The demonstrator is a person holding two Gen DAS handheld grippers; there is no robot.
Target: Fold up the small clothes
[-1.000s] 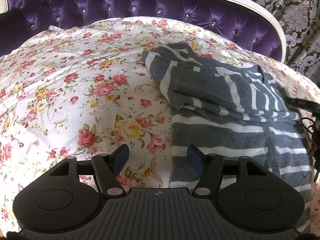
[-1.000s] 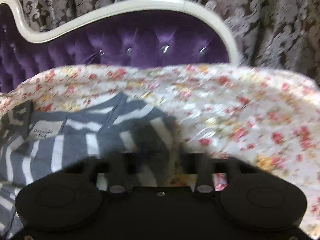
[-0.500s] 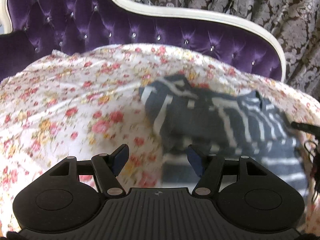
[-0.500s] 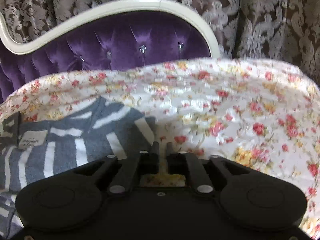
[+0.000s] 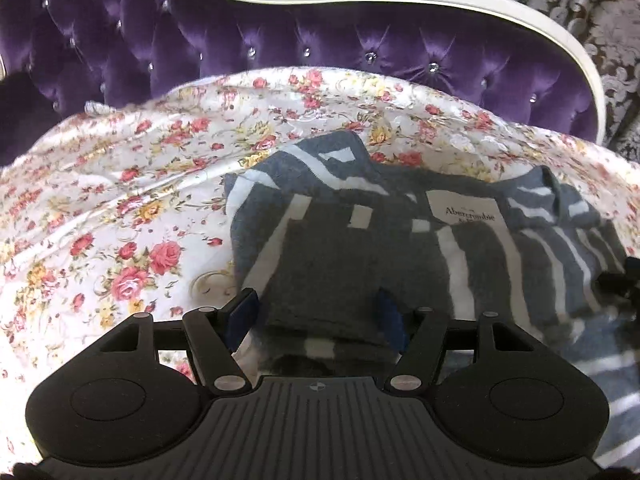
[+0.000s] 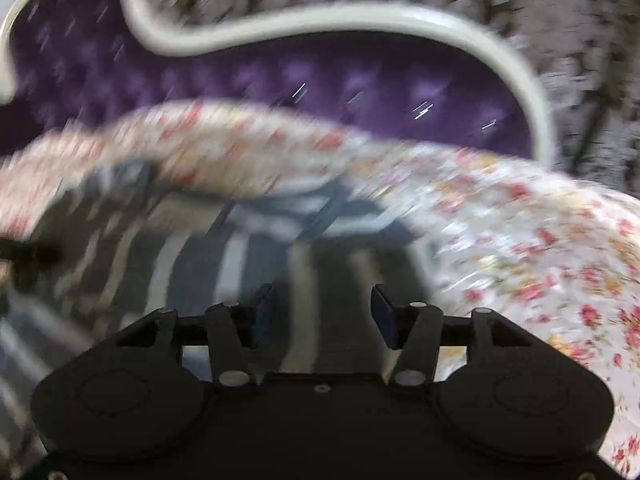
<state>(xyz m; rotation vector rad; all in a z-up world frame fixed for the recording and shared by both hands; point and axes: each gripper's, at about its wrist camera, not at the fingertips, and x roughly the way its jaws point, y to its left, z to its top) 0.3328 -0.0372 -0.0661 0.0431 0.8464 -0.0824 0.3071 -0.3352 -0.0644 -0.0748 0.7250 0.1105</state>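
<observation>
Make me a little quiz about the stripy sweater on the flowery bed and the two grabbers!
1. True or false: the left gripper is clamped shut on the sweater.
2. What colour is the padded headboard behind the floral bedspread? A green, B purple, C red.
3. Fill in: the white label sewn into the sweater starts with "Aber____".

Key
1. False: its jaws stand open around a folded edge.
2. B.
3. "Abercrombie".

The right gripper is open too, though its view is blurred.
</observation>
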